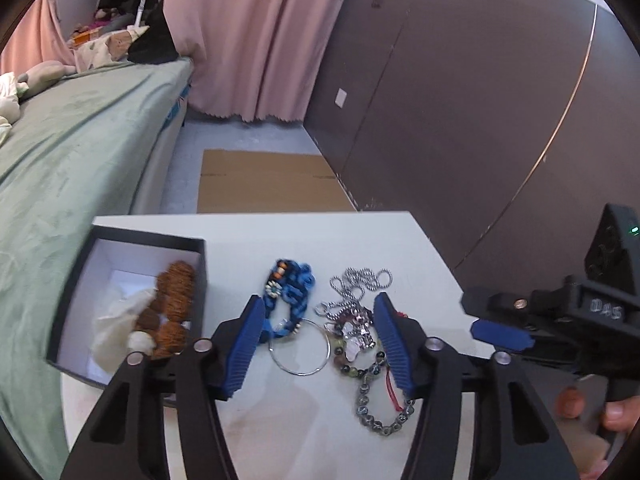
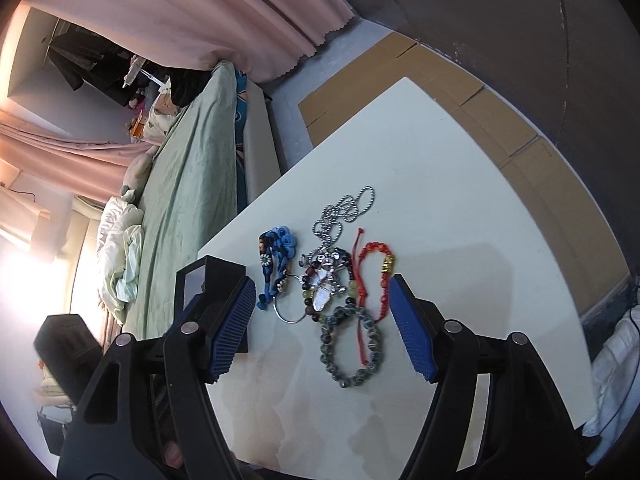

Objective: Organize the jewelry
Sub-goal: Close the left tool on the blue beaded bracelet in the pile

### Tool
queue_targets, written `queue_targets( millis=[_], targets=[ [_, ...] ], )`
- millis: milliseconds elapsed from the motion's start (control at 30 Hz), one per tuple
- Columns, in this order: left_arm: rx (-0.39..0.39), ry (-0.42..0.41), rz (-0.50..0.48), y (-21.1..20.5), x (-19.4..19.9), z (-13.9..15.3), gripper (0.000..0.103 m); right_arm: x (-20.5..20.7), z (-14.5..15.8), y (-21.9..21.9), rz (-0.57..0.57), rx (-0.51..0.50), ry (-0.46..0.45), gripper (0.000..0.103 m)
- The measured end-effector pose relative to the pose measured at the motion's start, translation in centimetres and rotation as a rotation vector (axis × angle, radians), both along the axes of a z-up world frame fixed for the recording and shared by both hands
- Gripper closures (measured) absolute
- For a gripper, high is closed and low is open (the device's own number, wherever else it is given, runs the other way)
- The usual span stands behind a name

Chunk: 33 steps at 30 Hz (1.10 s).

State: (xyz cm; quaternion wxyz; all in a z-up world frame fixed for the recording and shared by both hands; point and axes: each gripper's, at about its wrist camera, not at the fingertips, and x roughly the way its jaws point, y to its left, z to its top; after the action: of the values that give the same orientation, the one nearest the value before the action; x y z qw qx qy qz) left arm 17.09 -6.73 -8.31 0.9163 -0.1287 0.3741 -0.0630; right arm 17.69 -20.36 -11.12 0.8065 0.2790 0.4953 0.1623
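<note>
Both hand-held grippers, left [image 1: 320, 344] and right [image 2: 322, 328], hover spread and empty over the tangled jewelry pile [image 2: 332, 280] on the surface [image 2: 460, 200]; closing could snag several intertwined strands, dragging extras toward the box [image 1: 132, 264].

Left gripper [image 1: 318, 344]: black linkage arms, silver pivot screws, ribbed blue pads. Right gripper [image 2: 322, 322]: matching build; its housing bears raised lettering and a green indicator light.
</note>
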Motion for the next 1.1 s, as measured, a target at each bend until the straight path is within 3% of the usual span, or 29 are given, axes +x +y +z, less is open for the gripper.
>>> queue_targets(
  millis=[267,467,600,700,733,1100],
  targets=[
    [0.046,0.082,-0.027,-2.2,2.8,-3.4,0.068,-0.1,-0.1,-1.7,-0.017,0.009,0.004,0.034],
    [0.083,0.119,-0.005,-2.4,4.4,-5.1,0.071,0.0,-0.8,-0.5,0.040,-0.086,0.026,0.034],
    [0.109,0.151,0.013,-2.3,5.2,-6.3,0.073,0.2,-2.1,0.9,0.090,-0.129,0.059,0.050],
    [0.127,0.157,0.030,-2.0,5.4,-6.6,0.083,0.3,-2.9,1.3,0.102,-0.159,0.080,0.057],
    [0.125,0.163,0.026,-1.9,5.5,-6.7,0.094,0.3,-3.1,1.4,0.105,-0.164,0.087,0.059],
    [0.064,0.094,0.019,0.1,3.7,-3.7,0.096,0.5,-5.4,3.9,0.175,-0.260,0.136,0.074]
  ],
)
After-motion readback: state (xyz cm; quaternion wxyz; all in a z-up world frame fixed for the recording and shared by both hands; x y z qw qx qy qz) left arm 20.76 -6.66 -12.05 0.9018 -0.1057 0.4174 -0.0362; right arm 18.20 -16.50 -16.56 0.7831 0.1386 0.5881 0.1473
